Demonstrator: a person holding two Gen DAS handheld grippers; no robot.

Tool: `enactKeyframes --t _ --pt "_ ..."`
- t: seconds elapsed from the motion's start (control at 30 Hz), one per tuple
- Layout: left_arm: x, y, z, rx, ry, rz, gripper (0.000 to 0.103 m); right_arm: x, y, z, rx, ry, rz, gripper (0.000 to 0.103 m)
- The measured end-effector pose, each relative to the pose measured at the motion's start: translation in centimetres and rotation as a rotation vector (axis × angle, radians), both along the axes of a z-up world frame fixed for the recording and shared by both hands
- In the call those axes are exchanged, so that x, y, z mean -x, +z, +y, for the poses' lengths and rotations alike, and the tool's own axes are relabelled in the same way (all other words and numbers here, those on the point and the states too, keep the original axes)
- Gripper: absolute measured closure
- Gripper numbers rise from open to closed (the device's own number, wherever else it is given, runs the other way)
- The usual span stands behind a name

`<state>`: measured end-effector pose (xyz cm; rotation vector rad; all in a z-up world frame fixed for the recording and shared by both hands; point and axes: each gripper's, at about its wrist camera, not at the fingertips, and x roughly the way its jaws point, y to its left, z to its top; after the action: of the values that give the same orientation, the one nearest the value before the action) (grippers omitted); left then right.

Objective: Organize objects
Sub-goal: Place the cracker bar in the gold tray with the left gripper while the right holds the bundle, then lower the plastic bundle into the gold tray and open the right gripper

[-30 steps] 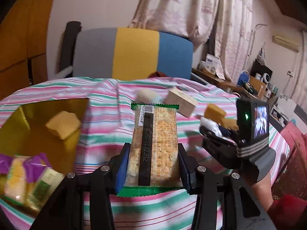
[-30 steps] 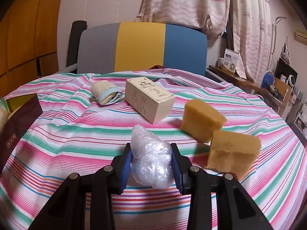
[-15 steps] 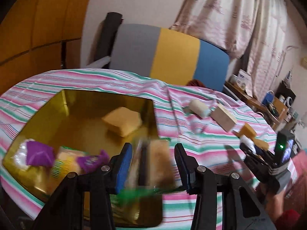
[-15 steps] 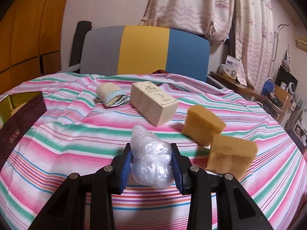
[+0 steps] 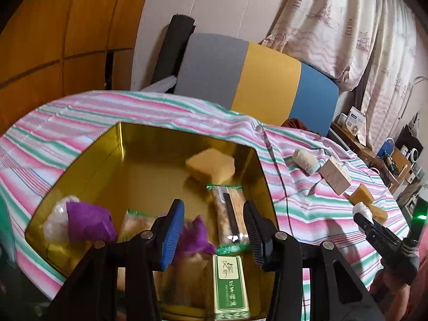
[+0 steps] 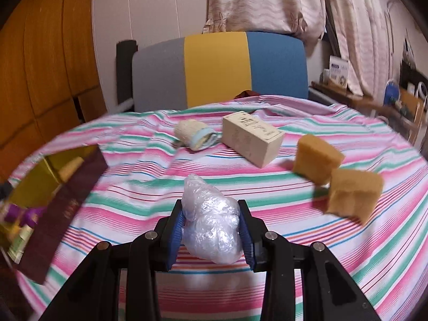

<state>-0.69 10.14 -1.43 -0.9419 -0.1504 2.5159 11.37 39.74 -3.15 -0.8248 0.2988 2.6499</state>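
Tabletop (image 6: 267, 187): striped cloth, spreading ahead of both hand-held grippers.
Gold box (image 5: 149, 144): open, directly below and ahead of the left hand-held gripper; in the right view its dark outer wall stands far to the left.
Box contents: 1 yellow sponge (image 5: 210, 164) at the far side, a cracker pack (image 5: 230, 211) lying loose just past the fingertips, purple-wrapped snacks (image 5: 88, 220) to the left, a green packet (image 5: 231, 285) close under the fingers.
Left hand-held gripper (image 5: 214, 230): jaws spread wide, holding nothing.
Right hand-held gripper (image 6: 212, 230): closed snugly on a crumpled plastic bag (image 6: 211, 224), raised above the cloth.
Risk, judged: the bag is soft and slippery, so it could squeeze out of the pads on the way to the box; a low sweep could catch the box wall.
In the way: the left hand-held gripper sits over the box, so both could collide there.
Remaining ahead of the right one: cream carton (image 6: 251, 137), rolled cloth (image 6: 195, 135), 2 sponges (image 6: 317, 159) to the right.
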Motion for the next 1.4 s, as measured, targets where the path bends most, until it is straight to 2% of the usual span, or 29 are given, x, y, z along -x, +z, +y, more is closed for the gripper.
enactKeyframes --t 0.1,0.23,0.47,0.57,0.67,0.8,0.93,1.2,1.4 --pt "0.0 -0.9 -0.1 0.005 0.003 -0.036 0.055 0.1 0.2 -1.6 0.031 0.046 0.015 0.065" --pt "-0.9 -1.2 -0.5 0.009 0.006 -0.031 0.037 0.4 0.7 -3.6 0.064 0.109 0.031 0.065" --pt "-2.3 -1.0 -1.6 0.041 0.025 0.019 0.021 1.9 1.8 -7.6 0.105 0.228 0.038 0.065" --pt "-2.5 -1.1 -2.4 0.028 0.061 0.019 0.004 2.9 2.5 -9.5 0.131 0.288 0.034 0.065" --pt "-2.5 -1.0 -3.3 0.016 0.101 0.025 0.0 3.9 3.1 -11.5 0.151 0.354 0.032 0.065" --pt "-2.0 -0.7 -4.7 0.034 0.171 0.03 0.0 5.6 3.9 -15.1 0.138 0.46 0.019 0.065" --pt "-1.7 -0.7 -6.6 0.005 0.223 0.002 0.0 8.3 4.2 -18.0 0.085 0.526 -0.039 0.065" --pt "-0.9 -1.1 -9.2 -0.011 0.336 -0.038 0.0 14.2 2.9 -21.9 0.01 0.584 -0.206 0.064" --pt "-0.7 -0.9 -10.1 -0.033 0.376 -0.049 0.0 16.9 1.3 -22.6 -0.037 0.581 -0.281 0.062"
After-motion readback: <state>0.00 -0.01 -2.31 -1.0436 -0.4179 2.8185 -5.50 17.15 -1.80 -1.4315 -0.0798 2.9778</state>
